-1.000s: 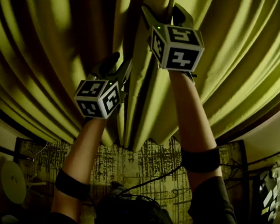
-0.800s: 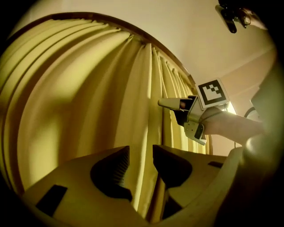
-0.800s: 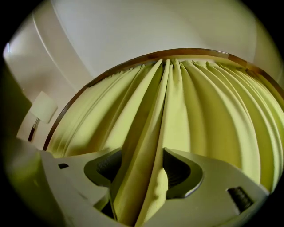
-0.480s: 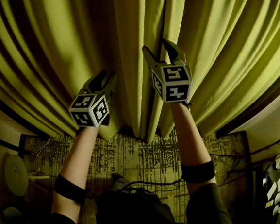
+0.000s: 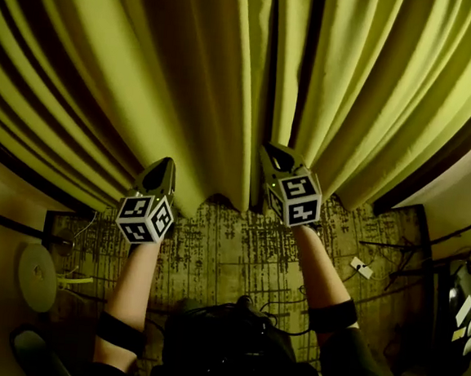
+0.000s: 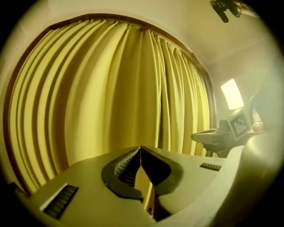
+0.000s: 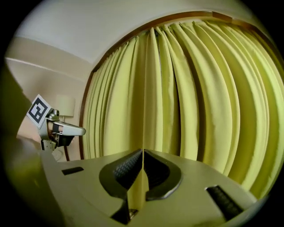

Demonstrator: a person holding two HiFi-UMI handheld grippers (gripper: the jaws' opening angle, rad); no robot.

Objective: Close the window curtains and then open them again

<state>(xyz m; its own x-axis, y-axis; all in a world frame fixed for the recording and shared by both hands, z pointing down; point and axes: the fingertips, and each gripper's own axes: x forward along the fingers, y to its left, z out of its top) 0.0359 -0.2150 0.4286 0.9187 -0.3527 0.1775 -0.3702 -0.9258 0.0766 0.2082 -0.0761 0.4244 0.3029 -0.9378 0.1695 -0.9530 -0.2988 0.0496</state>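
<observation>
Two yellow-green curtains hang closed, the left panel [image 5: 147, 69] and the right panel [image 5: 368, 80] meeting at a dark seam in the middle. My left gripper [image 5: 162, 162] is low, in front of the left panel's hem. Its jaws have just been closing and are shut with nothing between them [image 6: 140, 148]. Beside the seam, also low, my right gripper [image 5: 268, 148] has likewise just closed its jaws and is shut and empty [image 7: 143, 150]. Both point at the curtains from a short way off. Each shows in the other's view: the right gripper [image 6: 195, 136], the left gripper [image 7: 82, 131].
A patterned carpet [image 5: 230, 248] lies below the hem, with cables [image 5: 283, 302] across it. A white round object [image 5: 38, 276] sits at the left by the wall. A lit lamp [image 6: 232, 93] glows right of the curtains. A dark wooden frame [image 7: 88, 88] edges the window.
Both grippers have dropped from high on the curtains' inner edges to near the hem and drawn back. Their jaws, open before, are now closed. The curtains hang together.
</observation>
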